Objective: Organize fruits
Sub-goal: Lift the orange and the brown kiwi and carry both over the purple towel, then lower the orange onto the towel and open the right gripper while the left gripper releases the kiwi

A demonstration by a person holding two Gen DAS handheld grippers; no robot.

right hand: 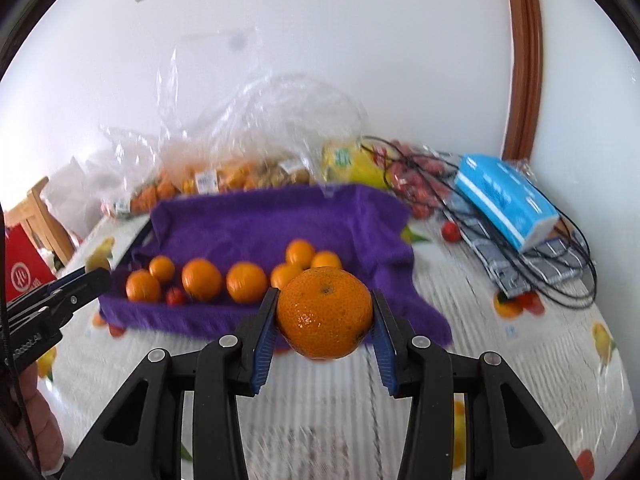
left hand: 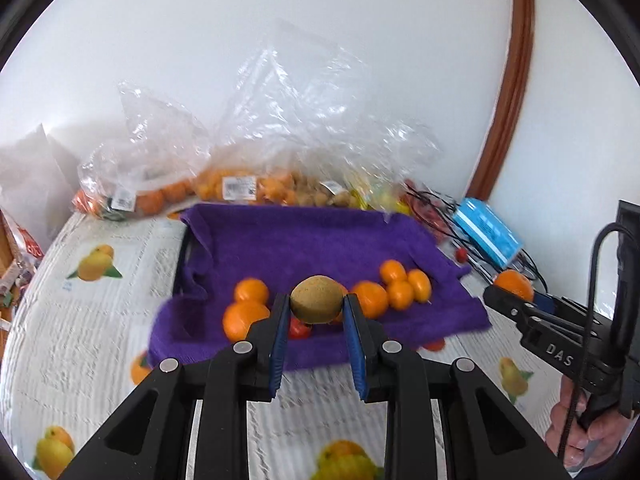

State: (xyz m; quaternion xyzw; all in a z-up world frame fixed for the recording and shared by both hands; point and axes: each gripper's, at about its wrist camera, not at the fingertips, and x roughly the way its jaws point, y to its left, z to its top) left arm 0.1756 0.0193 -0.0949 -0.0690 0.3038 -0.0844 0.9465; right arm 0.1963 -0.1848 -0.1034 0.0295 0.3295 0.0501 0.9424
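My left gripper (left hand: 316,304) is shut on a brown round fruit (left hand: 317,298), held just in front of the purple towel-lined tray (left hand: 300,240). My right gripper (right hand: 324,312) is shut on a large orange (right hand: 325,312), held near the tray's front right corner (right hand: 400,300). Several oranges (right hand: 202,279) and a small red tomato (right hand: 175,296) lie in a row in the tray. In the left wrist view the right gripper (left hand: 508,296) shows at the right with its orange (left hand: 514,284). The left gripper (right hand: 86,280) shows at the left edge of the right wrist view.
Clear plastic bags of fruit (left hand: 240,184) stand behind the tray against the white wall. A blue tissue pack (right hand: 508,200), black cables (right hand: 560,280) and loose red tomatoes (right hand: 451,232) lie at the right. The tablecloth (left hand: 100,320) has printed fruit. A red box (right hand: 22,276) stands at the left.
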